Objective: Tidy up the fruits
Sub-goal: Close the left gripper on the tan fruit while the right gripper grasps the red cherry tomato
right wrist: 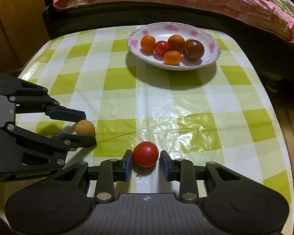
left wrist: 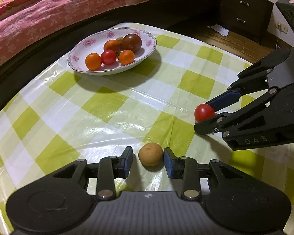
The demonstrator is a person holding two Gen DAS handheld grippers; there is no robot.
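A round brown fruit point(left wrist: 150, 154) lies on the checked tablecloth between the blue pads of my left gripper point(left wrist: 148, 161). That gripper is open: a gap shows at the left pad and the right pad sits right beside the fruit. A red tomato point(right wrist: 145, 153) rests on the cloth between the pads of my right gripper point(right wrist: 146, 163), also open, with a thin gap on the right. Each view shows the other gripper too: the right gripper point(left wrist: 202, 115) around the tomato point(left wrist: 204, 112), the left gripper point(right wrist: 89, 128) around the brown fruit point(right wrist: 85, 127).
A white flowered plate point(left wrist: 88, 42) point(right wrist: 170, 27) at the far side of the table holds several small orange fruits, a red tomato and a dark tomato. Bare green-checked tablecloth point(right wrist: 166, 101) lies between it and the grippers. Behind are a pink-covered bed point(left wrist: 49, 5) and a dark nightstand point(left wrist: 245, 13).
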